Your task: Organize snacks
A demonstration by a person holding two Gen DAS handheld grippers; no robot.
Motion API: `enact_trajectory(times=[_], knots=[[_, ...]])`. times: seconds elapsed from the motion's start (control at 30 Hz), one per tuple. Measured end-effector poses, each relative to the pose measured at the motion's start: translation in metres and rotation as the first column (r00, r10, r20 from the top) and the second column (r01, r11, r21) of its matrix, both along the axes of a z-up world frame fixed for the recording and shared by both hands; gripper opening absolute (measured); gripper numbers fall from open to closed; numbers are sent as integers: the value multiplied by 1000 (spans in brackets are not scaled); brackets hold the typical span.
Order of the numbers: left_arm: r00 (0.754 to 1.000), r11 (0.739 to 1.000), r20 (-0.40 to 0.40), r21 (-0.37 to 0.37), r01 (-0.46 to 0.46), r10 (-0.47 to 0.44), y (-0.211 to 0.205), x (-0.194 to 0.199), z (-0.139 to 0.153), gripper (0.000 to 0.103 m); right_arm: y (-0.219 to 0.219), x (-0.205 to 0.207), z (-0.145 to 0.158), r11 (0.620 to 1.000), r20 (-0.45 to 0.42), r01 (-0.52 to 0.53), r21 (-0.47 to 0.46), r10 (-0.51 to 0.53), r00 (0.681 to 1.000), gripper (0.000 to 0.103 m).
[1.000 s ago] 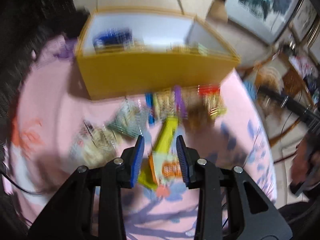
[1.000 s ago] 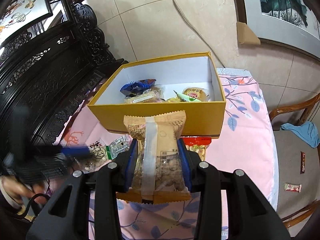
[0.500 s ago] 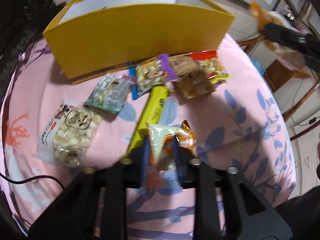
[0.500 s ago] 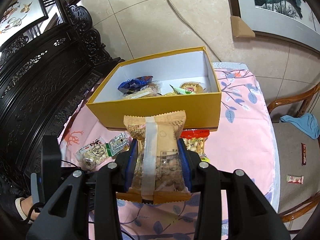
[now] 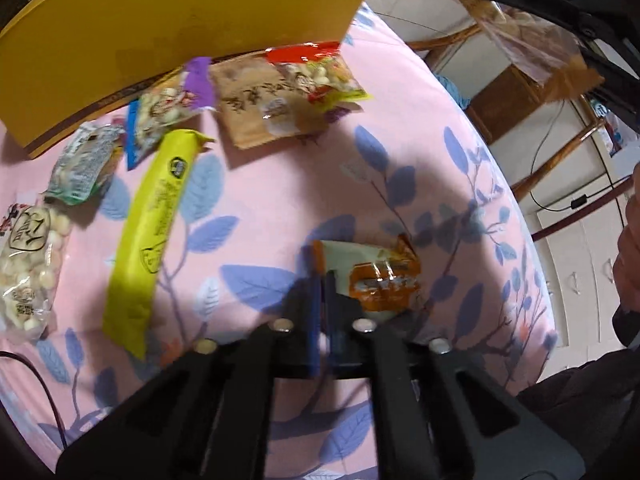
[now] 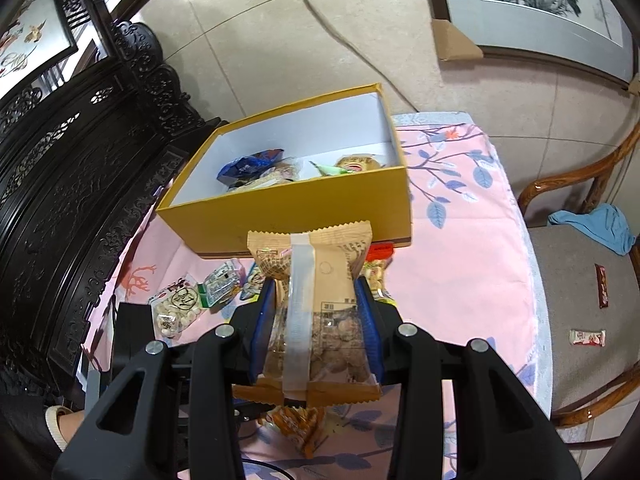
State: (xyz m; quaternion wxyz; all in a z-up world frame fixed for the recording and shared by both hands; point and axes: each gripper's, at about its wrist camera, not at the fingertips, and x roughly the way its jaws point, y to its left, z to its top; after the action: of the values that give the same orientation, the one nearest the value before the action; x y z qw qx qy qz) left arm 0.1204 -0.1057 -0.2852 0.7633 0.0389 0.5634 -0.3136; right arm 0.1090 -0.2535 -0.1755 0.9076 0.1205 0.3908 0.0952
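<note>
My left gripper [image 5: 320,280] is shut on the edge of a pale green and orange snack packet [image 5: 376,276], just above the pink floral cloth [image 5: 280,192]. My right gripper [image 6: 316,292] is shut on a tan biscuit packet [image 6: 316,280] and holds it in the air in front of the yellow box [image 6: 288,216]. The box holds a blue packet [image 6: 248,166] and other snacks. In the left wrist view the box wall [image 5: 180,28] fills the top, and the right gripper with its tan packet [image 5: 532,36] hangs at the upper right.
Loose snacks lie on the cloth by the box: a long yellow bar [image 5: 154,224], a tan packet [image 5: 264,104], a red-topped bag [image 5: 320,72], a purple-topped bag [image 5: 172,104], a green packet [image 5: 80,168], a white ball-snack bag [image 5: 28,268]. A wooden chair [image 6: 580,288] stands right.
My left gripper has closed on the green and orange packet and swung it to the right, away from the yellow bar. My right gripper has drawn back slightly with the tan packet.
</note>
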Motion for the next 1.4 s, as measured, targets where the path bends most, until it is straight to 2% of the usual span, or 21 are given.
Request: enact_trajectory(times=[0.17,0.23,0.3,0.33,0.37,0.4,0.53,0.7,0.73,0.77,0.8,0.87,0.97,1.2,1.4], knots=[[1000,998,28,-66,-7,9,5,-3,17,0,-10,-1,-2,999,-10,31,18,-31,999,40],[1000,994,10,-101,-28,29,11,-2,23,0,-12,-3,-1,999,-4,34,17,-34,999,40],[999,998,14,-54,-44,45,12,-1,22,2,-12,-4,-1,999,-2,32,14,-32,999,40],[999,999,6,-7,-48,48,12,0,19,18,-12,-4,0,999,-2,31,14,-31,1000,40],[998,998,-11,13,-54,54,12,2,18,46,-12,-5,0,999,-3,30,17,-30,1000,40],[998,998,-13,22,-66,66,13,2,19,58,-12,-5,0,999,-3,30,19,-30,1000,40],[998,998,-32,2,-63,63,3,0,22,80,-14,-8,0,999,-3,37,30,-37,999,40],[996,996,-73,79,-45,51,-20,-2,3,81,-18,-13,1,998,-1,49,30,-49,999,40],[997,993,-64,109,-38,45,-24,-4,-3,74,-19,-14,1,998,-1,51,29,-51,999,40],[999,990,-30,134,-38,42,-25,-6,-4,62,-20,-15,1,998,0,54,28,-54,999,40],[999,991,-21,129,-25,27,-27,-6,-4,59,-21,-16,2,998,1,57,28,-57,998,40],[1000,994,-16,111,-19,21,-23,-8,2,46,-24,-18,2,997,1,64,30,-64,998,40],[999,995,15,86,-43,42,-12,-8,13,43,-26,-18,2,997,2,64,29,-65,998,40],[978,988,139,-7,-154,154,30,2,76,43,-19,-13,9,999,18,31,34,-31,999,40],[930,967,265,-88,-240,255,54,32,140,43,-7,6,27,999,57,-17,28,15,998,40]])
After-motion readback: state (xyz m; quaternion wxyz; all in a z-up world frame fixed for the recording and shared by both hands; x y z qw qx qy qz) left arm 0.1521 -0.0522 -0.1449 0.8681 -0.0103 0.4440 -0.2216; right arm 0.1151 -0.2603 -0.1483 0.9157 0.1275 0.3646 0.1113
